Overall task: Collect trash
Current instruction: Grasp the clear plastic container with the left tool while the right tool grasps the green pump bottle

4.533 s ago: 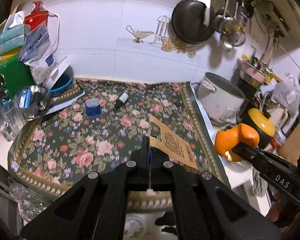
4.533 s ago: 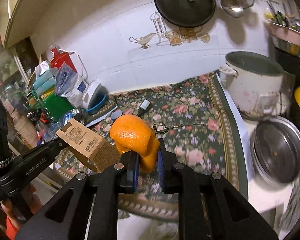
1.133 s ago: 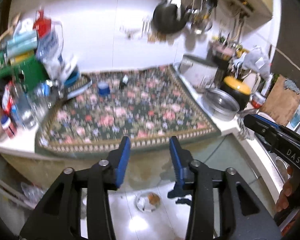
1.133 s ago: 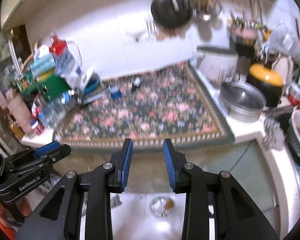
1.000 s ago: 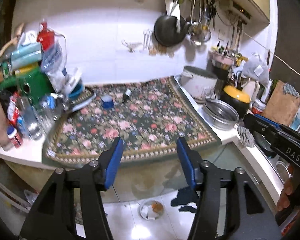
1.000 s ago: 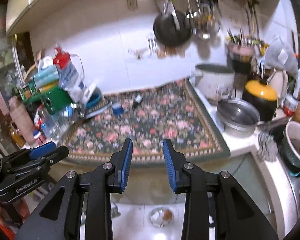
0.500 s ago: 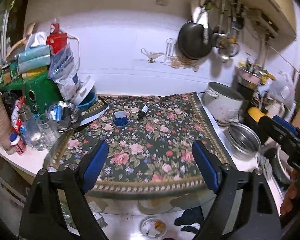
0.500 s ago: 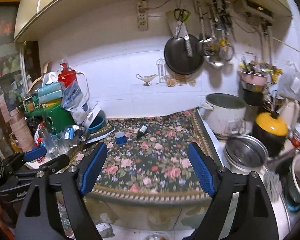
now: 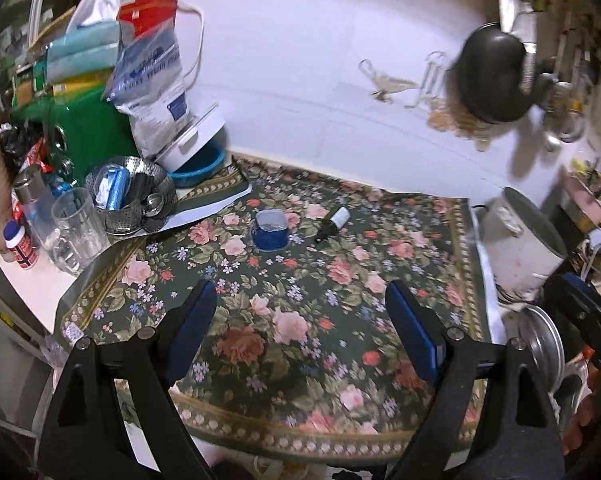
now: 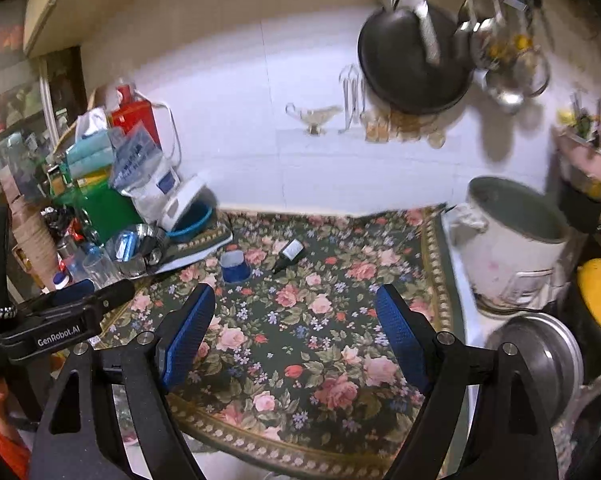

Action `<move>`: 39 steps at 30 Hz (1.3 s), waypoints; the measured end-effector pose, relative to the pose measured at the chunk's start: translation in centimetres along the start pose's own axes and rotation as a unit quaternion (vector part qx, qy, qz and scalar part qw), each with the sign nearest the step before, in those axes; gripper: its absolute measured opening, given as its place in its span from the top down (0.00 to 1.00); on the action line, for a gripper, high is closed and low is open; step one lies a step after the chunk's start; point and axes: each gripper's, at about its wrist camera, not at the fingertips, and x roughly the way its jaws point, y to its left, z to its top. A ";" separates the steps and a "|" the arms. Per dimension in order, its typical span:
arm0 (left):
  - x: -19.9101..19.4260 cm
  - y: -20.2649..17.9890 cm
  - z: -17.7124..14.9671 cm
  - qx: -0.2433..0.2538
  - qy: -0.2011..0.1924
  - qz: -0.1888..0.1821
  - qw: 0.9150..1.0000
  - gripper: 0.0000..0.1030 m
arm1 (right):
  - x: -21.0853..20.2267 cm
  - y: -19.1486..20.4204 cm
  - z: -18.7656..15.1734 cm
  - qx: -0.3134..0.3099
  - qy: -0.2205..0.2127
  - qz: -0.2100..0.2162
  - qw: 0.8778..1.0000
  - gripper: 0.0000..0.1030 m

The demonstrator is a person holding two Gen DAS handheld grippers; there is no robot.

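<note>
A small blue cup [image 9: 271, 230] stands on the floral tablecloth [image 9: 300, 320] toward the back; it also shows in the right wrist view [image 10: 235, 267]. A small dark bottle with a white label [image 9: 333, 221] lies on its side just right of the cup, seen too in the right wrist view [image 10: 288, 254]. My left gripper [image 9: 300, 320] is open and empty above the front of the cloth. My right gripper [image 10: 294, 322] is open and empty, also above the front of the cloth. Both are well short of the cup and bottle.
Clutter fills the left: a green box [image 9: 80, 132], a metal strainer bowl [image 9: 126, 196], a glass mug [image 9: 78, 230], a blue bowl [image 9: 198, 164]. A white pot [image 10: 516, 248], a steel pan [image 10: 540, 352] and a yellow lid [image 10: 600, 300] stand right. A black pan [image 10: 414, 60] hangs on the wall.
Both grippers dropped their cardboard tag and orange peel toward the floor, opened wide, and moved up and forward over the tablecloth, closer to the cup and bottle.
</note>
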 end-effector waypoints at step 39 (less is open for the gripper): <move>35.1 6.2 7.4 0.055 0.207 -0.056 0.975 0.17 | 37.3 -1.7 2.4 0.187 0.173 -0.011 0.967 0.62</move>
